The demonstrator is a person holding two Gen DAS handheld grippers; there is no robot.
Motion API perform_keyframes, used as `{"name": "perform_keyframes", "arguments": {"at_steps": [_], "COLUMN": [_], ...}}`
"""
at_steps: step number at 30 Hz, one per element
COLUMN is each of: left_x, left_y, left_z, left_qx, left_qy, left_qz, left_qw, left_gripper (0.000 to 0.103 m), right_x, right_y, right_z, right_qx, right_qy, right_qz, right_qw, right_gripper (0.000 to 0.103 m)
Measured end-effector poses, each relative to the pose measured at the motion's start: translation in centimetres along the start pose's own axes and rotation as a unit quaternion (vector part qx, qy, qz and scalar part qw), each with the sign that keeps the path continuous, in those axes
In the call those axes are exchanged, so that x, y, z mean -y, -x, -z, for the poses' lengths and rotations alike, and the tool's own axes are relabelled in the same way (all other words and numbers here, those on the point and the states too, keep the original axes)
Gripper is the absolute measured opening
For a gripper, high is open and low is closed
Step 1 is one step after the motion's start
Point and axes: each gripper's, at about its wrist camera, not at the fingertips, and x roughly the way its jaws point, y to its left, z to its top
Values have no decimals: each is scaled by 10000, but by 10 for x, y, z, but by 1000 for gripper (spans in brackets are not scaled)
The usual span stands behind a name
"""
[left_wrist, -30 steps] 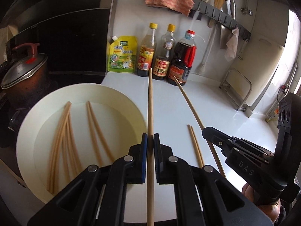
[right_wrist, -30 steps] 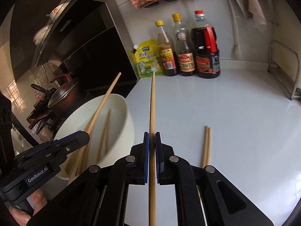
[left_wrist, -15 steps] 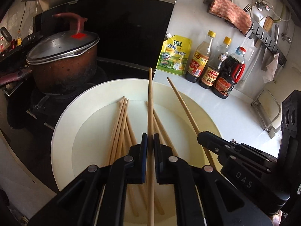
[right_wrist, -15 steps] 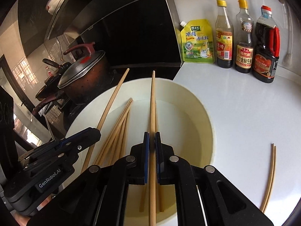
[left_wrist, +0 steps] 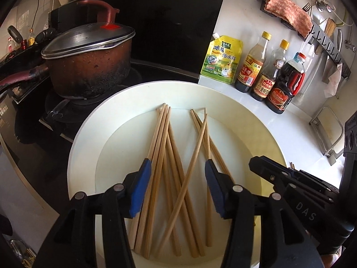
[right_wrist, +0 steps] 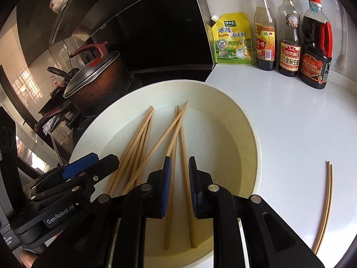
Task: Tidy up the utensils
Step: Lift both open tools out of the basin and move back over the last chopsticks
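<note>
A wide cream bowl [left_wrist: 87,138] [right_wrist: 250,138] holds several wooden chopsticks [left_wrist: 169,154] [right_wrist: 142,140] lying loose and crossed on its bottom. My left gripper [left_wrist: 177,165] hangs open and empty just above them. My right gripper [right_wrist: 179,159] is open and empty over the bowl's right half, to the right of the left gripper [right_wrist: 89,163]; the right gripper also shows in the left wrist view [left_wrist: 265,167]. Two more chopsticks [right_wrist: 324,205] lie side by side on the white counter right of the bowl.
A lidded brown pot [left_wrist: 89,62] [right_wrist: 96,82] sits on the black stove left of the bowl. A yellow seasoning pouch [right_wrist: 232,40] and three sauce bottles [right_wrist: 290,35] stand at the back wall. A wire rack [left_wrist: 330,134] stands at the far right.
Both grippers opened and released their chopsticks, which now lie in the bowl with the others. Both grippers had moved left from the counter to over the bowl.
</note>
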Motion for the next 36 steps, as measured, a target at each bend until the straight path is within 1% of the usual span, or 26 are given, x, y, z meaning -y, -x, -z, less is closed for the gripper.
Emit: {"name": "perform_keyframes", "arguments": {"at_steps": [6,11,13,20,22,28,30,32,33,34,36], "left_x": [2,11,19,56,69,112,124,136,141,146,153], "left_y": [10,21,25,33,35,36,36,37,39,42,43], "left_z": [7,12,14,28,34,57,64,73,77,81,88], "left_qx": [24,68,85,64,22,-112,-168,-206,-161,-124,-177], "left_qy": [-30,-99,-155,-388,-461,-798,-896,-984,-1041,-1113,-1170], "left_qz": [-37,59,116,418,541,845,920,969,944,933,983], "left_qw": [10000,9999,9998,9983,9975,9932,9916,9902,9899,9893,9881], "left_gripper": [50,54,56,57,59,60,60,64,68,69,70], "right_x": [7,18,25,60,73,112,123,132,136,139,145], "right_y": [21,45,56,93,101,119,123,125,125,125,122], "right_z": [6,17,23,50,59,92,102,112,116,120,128], "right_qx": [180,335,400,557,568,511,475,438,416,393,327], "right_qy": [-43,-120,-180,-453,-540,-808,-901,-956,-957,-948,-973], "right_qz": [105,217,297,724,894,1450,1553,1655,1728,1806,1877], "right_qw": [9998,9991,9986,9948,9929,9848,9826,9806,9794,9782,9768], "right_gripper": [16,20,24,25,30,31,34,37,38,38,38]}}
